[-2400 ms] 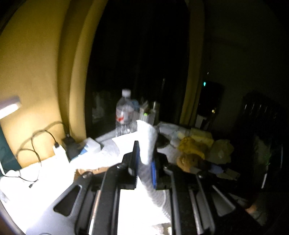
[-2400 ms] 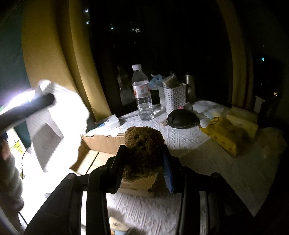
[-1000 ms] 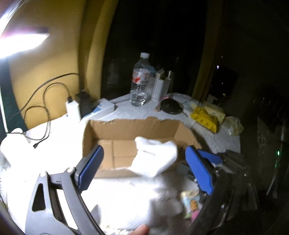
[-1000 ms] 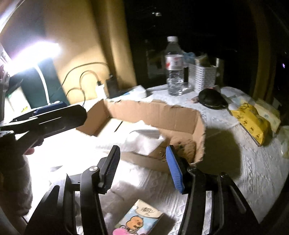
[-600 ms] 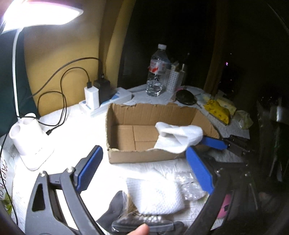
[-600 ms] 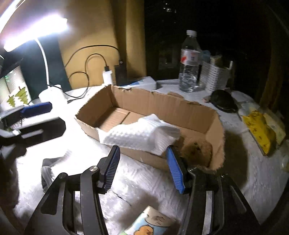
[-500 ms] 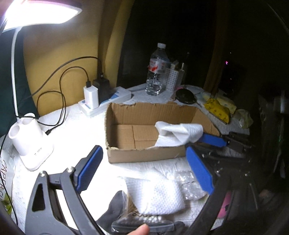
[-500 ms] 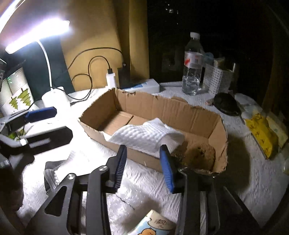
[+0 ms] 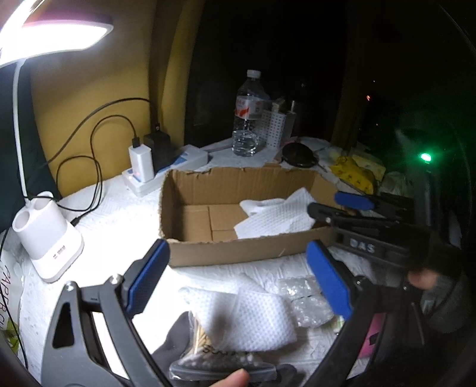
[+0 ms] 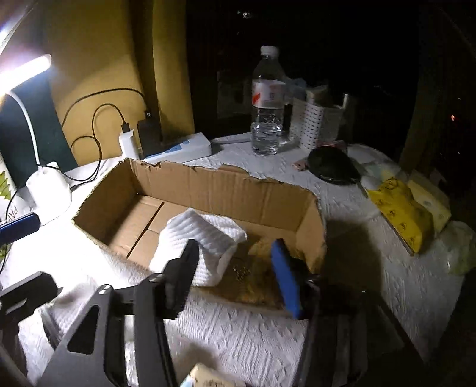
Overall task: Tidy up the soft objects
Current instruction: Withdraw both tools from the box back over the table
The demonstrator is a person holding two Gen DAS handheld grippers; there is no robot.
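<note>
- Right gripper (image 10: pixel 235 262): its 2 fingers stand apart and empty at the near right end of the cardboard box (image 10: pixel 208 190), over the brown plush (image 10: pixel 253 277) it carried 2.4 s ago. They narrowed about 0.5 s ago and have spread again.
- Left gripper (image 9: pixel 238 279): fingers wide apart, holding nothing. It gripped the white foam sheet (image 9: pixel 276 214) 2.4 s ago and has since pulled back over the tabletop.
- That foam sheet now lies inside the box, beside the plush.
- So 2 soft things look to be stowed.
- Below the left gripper lie another folded foam sheet (image 9: pixel 250 318) and bubble wrap (image 9: pixel 303 297), likely next.
- Farther out: water bottle (image 10: pixel 267 104), desk lamp (image 9: pixel 56 26).
</note>
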